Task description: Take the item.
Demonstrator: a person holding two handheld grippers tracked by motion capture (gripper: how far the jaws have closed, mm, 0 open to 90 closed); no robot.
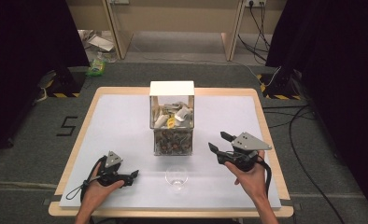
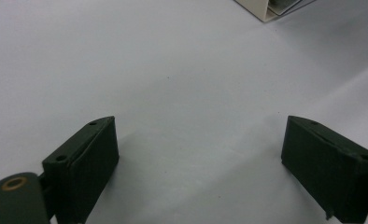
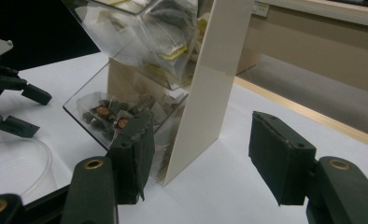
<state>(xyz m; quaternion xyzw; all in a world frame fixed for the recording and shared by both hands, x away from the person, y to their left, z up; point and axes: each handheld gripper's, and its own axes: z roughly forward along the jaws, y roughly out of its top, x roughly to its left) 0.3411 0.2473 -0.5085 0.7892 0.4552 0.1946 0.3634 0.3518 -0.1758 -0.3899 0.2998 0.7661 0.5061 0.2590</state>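
The table [image 1: 126,116] carries a two-tier tea-bag dispenser [image 1: 171,122] at its centre. Right of the dispenser, the right gripper [image 1: 222,141] gapes empty; left of it, the left gripper [image 1: 134,175] likewise. A glass cup [image 1: 176,177] stands just before the dispenser.

Even overhead light, soft shadows on table [image 1: 126,121]; dark surroundings; close views slightly soft.

**Table and its load**

Wooden-edged table [image 1: 74,140] under a white sheet [image 1: 121,121]. A two-tier clear dispenser [image 1: 172,119], white-sided and holding tea bags [image 3: 109,112], stands at the centre. Just in front of it, apart, stands a clear glass cup [image 1: 176,177].
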